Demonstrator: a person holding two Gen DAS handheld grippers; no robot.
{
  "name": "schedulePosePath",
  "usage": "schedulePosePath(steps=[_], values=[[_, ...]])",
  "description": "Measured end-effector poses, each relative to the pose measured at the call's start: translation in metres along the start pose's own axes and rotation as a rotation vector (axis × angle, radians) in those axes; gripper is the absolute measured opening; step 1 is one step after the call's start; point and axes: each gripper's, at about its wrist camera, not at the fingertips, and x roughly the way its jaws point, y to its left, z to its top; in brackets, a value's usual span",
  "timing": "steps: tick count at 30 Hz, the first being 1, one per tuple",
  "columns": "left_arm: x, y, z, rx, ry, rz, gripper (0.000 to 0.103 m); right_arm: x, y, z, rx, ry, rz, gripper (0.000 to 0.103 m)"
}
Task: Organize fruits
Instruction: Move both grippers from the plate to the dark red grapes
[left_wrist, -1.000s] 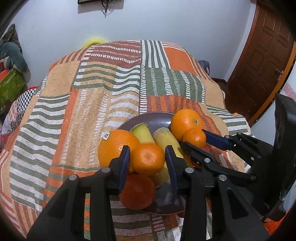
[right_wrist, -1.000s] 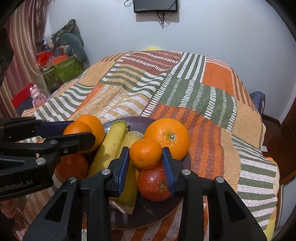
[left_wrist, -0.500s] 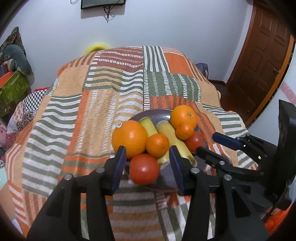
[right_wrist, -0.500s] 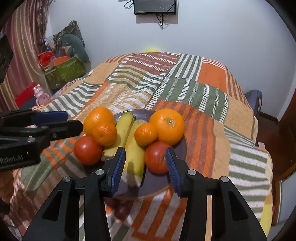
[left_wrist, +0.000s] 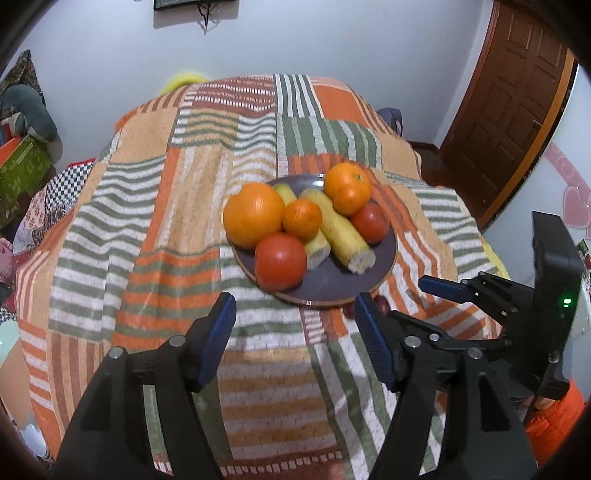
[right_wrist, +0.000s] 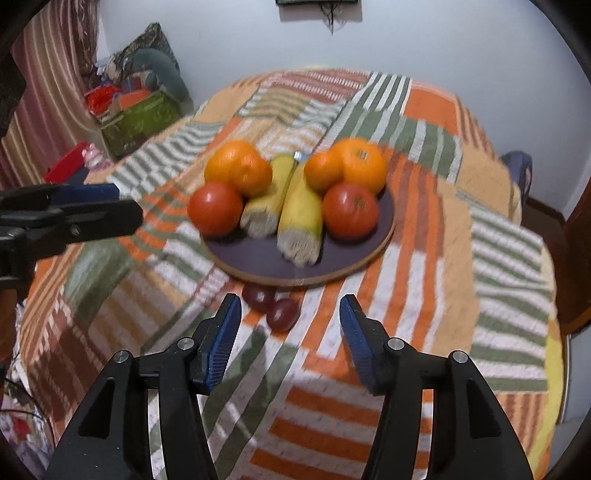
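A dark round plate (left_wrist: 332, 295) on the striped cover holds two large oranges (left_wrist: 254, 215), two small mandarins (left_wrist: 302, 218), two tomatoes (left_wrist: 280, 261) and two bananas (left_wrist: 340, 230). My left gripper (left_wrist: 293, 301) hovers just short of the plate's near rim, its jaws opening with nothing between them. In the right wrist view the same plate (right_wrist: 332, 275) lies ahead. My right gripper (right_wrist: 290, 301) is also opening and empty, over two dark red grapes (right_wrist: 271, 304) on the cloth. Each gripper shows in the other's view: the right gripper (left_wrist: 417, 301) and the left gripper (right_wrist: 125, 205).
The patchwork cover (left_wrist: 184, 221) drapes a bed that drops off at the sides. A green box with clutter (right_wrist: 136, 118) and a grey cushion (left_wrist: 26, 110) stand at the left by the wall. A wooden door (left_wrist: 509, 110) is at the right.
Both grippers have drawn back from the plate and their jaws have widened. The mandarins that sat between their fingers a second ago now rest on the plate.
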Motion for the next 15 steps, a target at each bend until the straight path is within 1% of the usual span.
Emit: schedulePosePath(steps=[4,7,9,10,11,15], values=[[0.009,0.005,-0.01,-0.009,0.036,0.0,0.066,0.015,0.001,-0.002,-0.009,0.041,0.009,0.039],[0.017,0.006,-0.014,-0.019,0.058,-0.012,0.064,0.023,-0.002,0.0,-0.005,0.046,0.012,0.038],[0.023,0.003,-0.016,-0.011,0.072,-0.018,0.059,0.025,-0.004,0.001,-0.007,0.041,0.013,0.036],[0.025,0.002,-0.017,-0.006,0.076,-0.019,0.059,0.027,-0.005,0.002,-0.01,0.04,0.015,0.032],[0.028,-0.001,-0.018,0.0,0.082,-0.021,0.058,0.027,-0.006,0.003,-0.013,0.039,0.024,0.03],[0.039,-0.016,-0.018,0.025,0.105,-0.05,0.051,0.022,-0.003,-0.003,-0.017,0.028,0.055,0.02]])
